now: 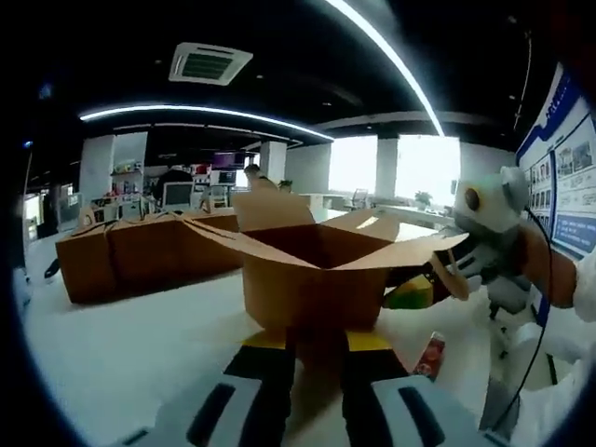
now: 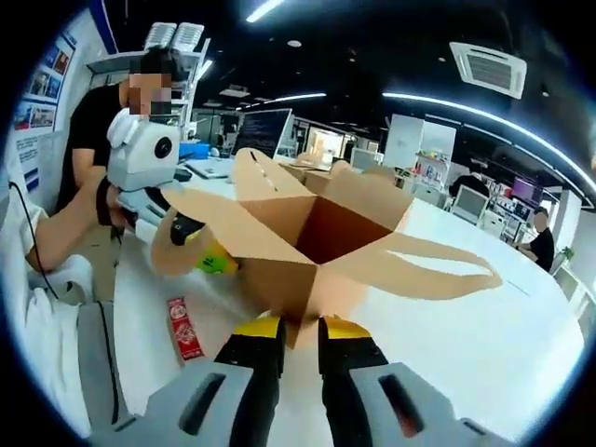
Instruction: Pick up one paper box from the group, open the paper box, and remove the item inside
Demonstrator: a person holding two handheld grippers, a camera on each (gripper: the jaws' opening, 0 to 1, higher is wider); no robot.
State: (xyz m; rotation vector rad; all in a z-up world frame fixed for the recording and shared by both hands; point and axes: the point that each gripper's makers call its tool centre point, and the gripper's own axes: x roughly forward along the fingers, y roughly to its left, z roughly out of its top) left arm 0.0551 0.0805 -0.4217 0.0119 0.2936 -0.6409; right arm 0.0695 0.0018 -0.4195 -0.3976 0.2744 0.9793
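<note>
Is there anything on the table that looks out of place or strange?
Only small things. A red packet lies loose on the white table, beside the open box that both claws pinch. A yellow-green thing sits behind a flap. Nothing looks spilled or torn.

Dark ceiling (image 1: 279, 37) (strip-lit), bright windows (image 1: 391, 163).

The opened paper box (image 1: 312, 270) stood on the white table (image 1: 121, 363). In the left gripper view, a row of other boxes (image 1: 140, 251) sat behind it to the left, and a small packet (image 1: 430, 356) lay on the table at its right.
</note>
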